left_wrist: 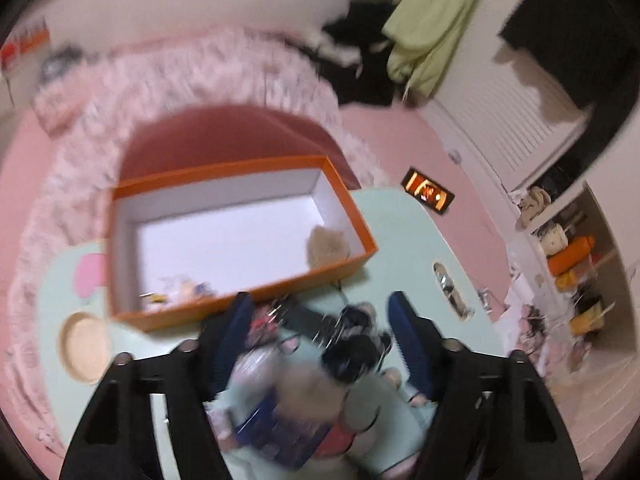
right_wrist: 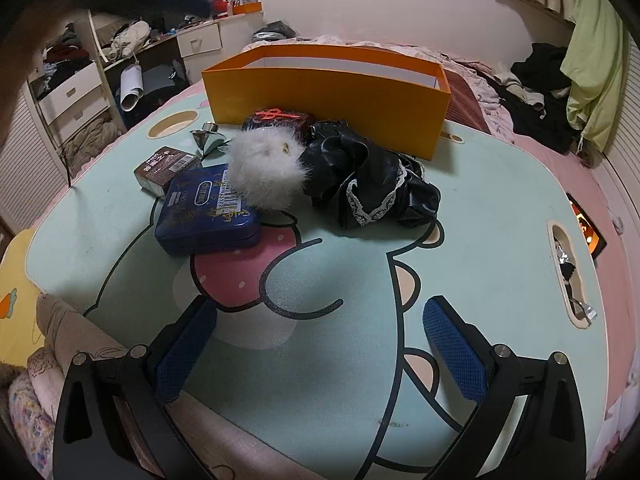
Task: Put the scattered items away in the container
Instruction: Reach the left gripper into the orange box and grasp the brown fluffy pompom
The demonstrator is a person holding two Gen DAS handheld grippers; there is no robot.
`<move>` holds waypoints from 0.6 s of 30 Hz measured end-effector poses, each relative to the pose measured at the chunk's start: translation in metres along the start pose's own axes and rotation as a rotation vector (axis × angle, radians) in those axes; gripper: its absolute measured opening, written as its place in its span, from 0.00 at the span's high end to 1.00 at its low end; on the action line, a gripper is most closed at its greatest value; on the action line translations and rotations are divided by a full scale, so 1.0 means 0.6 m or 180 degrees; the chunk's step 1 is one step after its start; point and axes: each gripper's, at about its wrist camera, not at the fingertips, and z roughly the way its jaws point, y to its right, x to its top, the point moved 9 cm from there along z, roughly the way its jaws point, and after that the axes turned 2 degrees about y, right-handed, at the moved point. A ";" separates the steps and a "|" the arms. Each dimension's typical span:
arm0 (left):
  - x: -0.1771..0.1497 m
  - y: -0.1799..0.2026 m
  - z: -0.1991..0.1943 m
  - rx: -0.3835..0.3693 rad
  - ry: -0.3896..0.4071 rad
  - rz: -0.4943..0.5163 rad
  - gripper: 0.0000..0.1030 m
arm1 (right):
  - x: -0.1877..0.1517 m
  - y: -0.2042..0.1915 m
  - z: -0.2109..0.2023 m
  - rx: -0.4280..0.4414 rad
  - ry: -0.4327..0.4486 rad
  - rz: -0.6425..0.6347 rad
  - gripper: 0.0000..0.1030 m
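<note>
An orange box point(left_wrist: 224, 170) with a white inside stands at the far side of the mint table point(right_wrist: 480, 200). Inside it lie a beige fluffy thing point(left_wrist: 326, 246) and some small items point(left_wrist: 180, 290) in the near left corner. My left gripper point(left_wrist: 320, 320) hovers open over the blurred pile in front of the box, its pads touching nothing. In the pile are a blue tin point(right_wrist: 204, 216), a white fluffy ball point(right_wrist: 266, 168), a black lace-trimmed cloth point(right_wrist: 368, 176), a brown packet point(right_wrist: 166, 168), a dark pouch point(right_wrist: 280, 118) and a silver cone point(right_wrist: 208, 138). My right gripper point(right_wrist: 320, 312) is open and empty over the table's near part.
The table rests on a pink bed with rumpled bedding and clothes behind the box. A lit phone point(right_wrist: 588, 232) lies on the bed at the right. The table has a slot point(right_wrist: 568, 272) with small things on its right and a round cup hole point(left_wrist: 84, 348) on its left.
</note>
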 end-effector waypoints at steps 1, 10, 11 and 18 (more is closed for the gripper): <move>0.011 -0.002 0.028 -0.0054 -0.0136 -0.0118 0.50 | 0.000 0.000 -0.001 0.0002 0.0003 -0.0001 0.00; 0.029 -0.015 0.183 0.0007 -0.0609 -0.0650 0.57 | -0.004 0.005 -0.007 0.0040 0.0049 -0.0007 0.00; 0.031 -0.016 0.190 0.0067 -0.0610 -0.0625 0.57 | -0.005 0.005 -0.007 0.0043 0.0054 -0.0008 0.00; 0.024 -0.018 0.218 0.0082 -0.0608 -0.0481 0.85 | -0.006 0.005 -0.008 0.0052 0.0065 -0.0009 0.00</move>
